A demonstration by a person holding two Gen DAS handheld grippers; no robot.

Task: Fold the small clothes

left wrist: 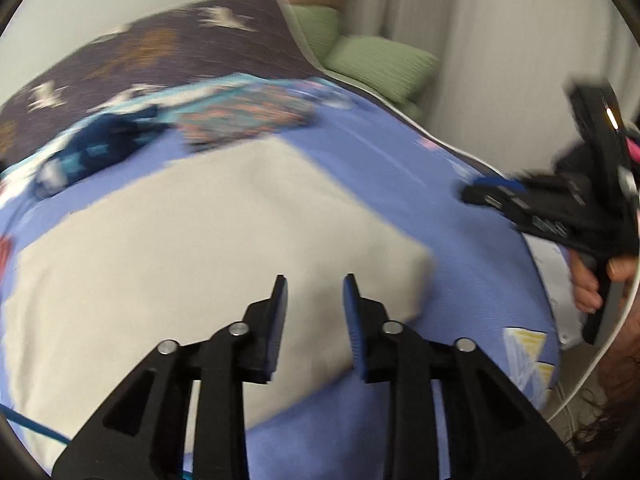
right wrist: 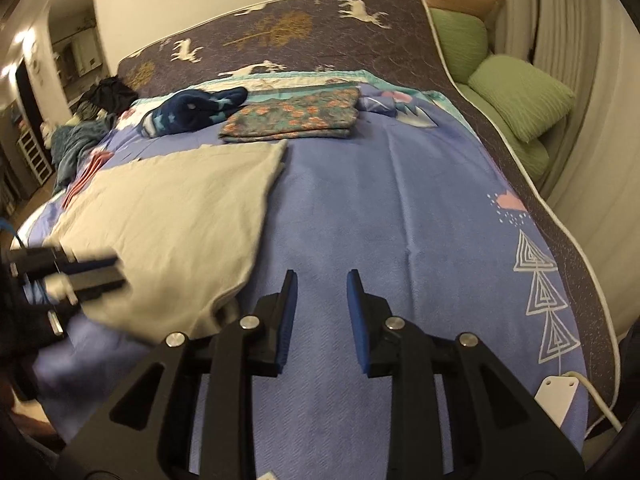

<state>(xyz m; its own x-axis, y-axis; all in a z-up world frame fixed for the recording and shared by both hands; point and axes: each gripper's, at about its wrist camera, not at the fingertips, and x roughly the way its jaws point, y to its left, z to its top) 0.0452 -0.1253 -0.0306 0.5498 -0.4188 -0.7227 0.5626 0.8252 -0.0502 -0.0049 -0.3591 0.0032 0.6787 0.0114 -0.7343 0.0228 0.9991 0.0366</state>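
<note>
1. Left gripper [left wrist: 315, 286]: black frame, blue pads, pitched downward; jaws parted with a clear gap, nothing between them.
2. Right gripper [right wrist: 322, 280]: same build, pitched downward; jaws parted, nothing gripped.
3. Right hand [left wrist: 592, 280]: fingers wrapped around the right gripper's handle, seen from the left wrist camera.

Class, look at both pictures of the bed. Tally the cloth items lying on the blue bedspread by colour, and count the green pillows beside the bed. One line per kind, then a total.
Beige cloth: 1
Floral teal folded cloth: 1
Navy star-patterned garment: 1
Green pillows: 2
Total: 5
</note>
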